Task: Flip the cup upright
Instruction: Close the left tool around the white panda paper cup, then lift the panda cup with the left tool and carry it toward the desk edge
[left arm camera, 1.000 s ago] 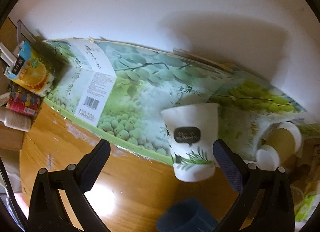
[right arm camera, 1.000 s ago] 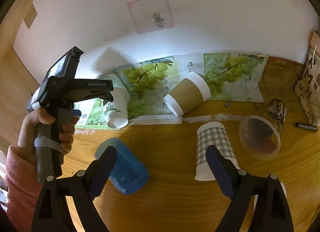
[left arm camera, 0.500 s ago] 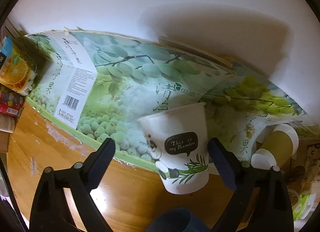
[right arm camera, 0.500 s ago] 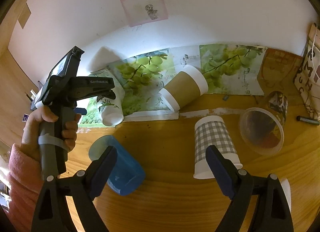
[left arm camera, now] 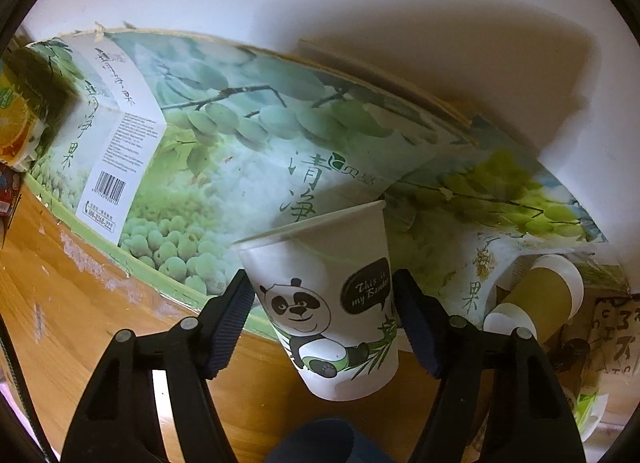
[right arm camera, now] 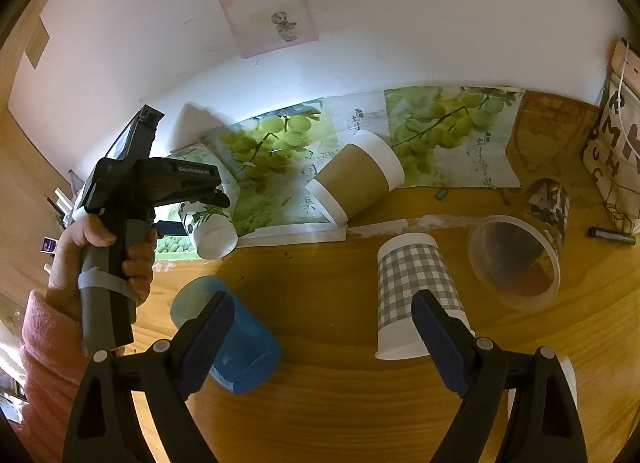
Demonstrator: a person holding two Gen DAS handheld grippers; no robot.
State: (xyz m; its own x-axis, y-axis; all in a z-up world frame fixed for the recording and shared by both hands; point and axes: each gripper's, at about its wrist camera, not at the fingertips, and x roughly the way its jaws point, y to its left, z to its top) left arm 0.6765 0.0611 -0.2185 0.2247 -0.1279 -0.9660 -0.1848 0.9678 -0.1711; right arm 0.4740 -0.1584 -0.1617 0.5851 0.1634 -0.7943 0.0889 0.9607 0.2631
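Observation:
A white paper cup with a panda print point(left arm camera: 332, 303) sits between the pads of my left gripper point(left arm camera: 322, 323), mouth up and tilted, lifted clear of the wooden table point(left arm camera: 80, 303). The pads touch both its sides. In the right wrist view the same cup point(right arm camera: 208, 227) hangs in the left gripper point(right arm camera: 192, 219) above the table's back left. My right gripper point(right arm camera: 320, 339) is open and empty over the table's front.
A blue cup point(right arm camera: 232, 339) lies on its side at front left. A grey checked cup point(right arm camera: 416, 287) stands mouth down. A brown sleeved cup point(right arm camera: 356, 179) lies on green grape-print cardboard point(right arm camera: 280, 151). A clear plastic cup point(right arm camera: 516, 259) lies at the right.
The left gripper has closed in on the panda cup, gripped it and raised it, and the cup has turned to show the panda. The right gripper has barely moved.

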